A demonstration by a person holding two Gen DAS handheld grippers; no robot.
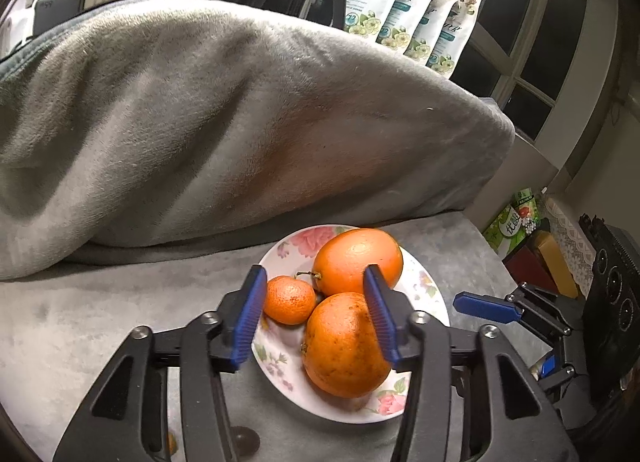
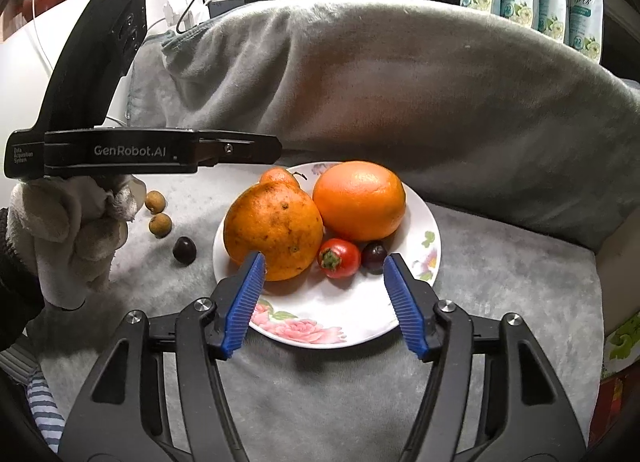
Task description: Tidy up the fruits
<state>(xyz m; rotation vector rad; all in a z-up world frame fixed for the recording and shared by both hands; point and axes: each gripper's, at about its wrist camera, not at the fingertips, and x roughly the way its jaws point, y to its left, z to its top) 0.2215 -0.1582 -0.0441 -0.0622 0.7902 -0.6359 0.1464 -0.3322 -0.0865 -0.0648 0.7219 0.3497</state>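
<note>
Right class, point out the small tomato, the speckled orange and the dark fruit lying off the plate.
small tomato (image 2: 340, 258), right wrist view, on its red skin.
speckled orange (image 2: 274, 232), right wrist view, middle of its peel.
dark fruit off the plate (image 2: 184, 250), right wrist view, its centre.

The left wrist camera sits just behind its own blue-padded black gripper (image 1: 316, 318) and looks forward and downward, very near the white round plate with pink flower print (image 1: 420, 282); the right wrist camera looks the same way from behind the other blue-padded gripper (image 2: 324, 298), a little further back; both views share this plate (image 2: 424, 238), the grey plush cloth (image 1: 80, 326) under it and the grey folded blanket (image 1: 240, 109) behind.
</note>
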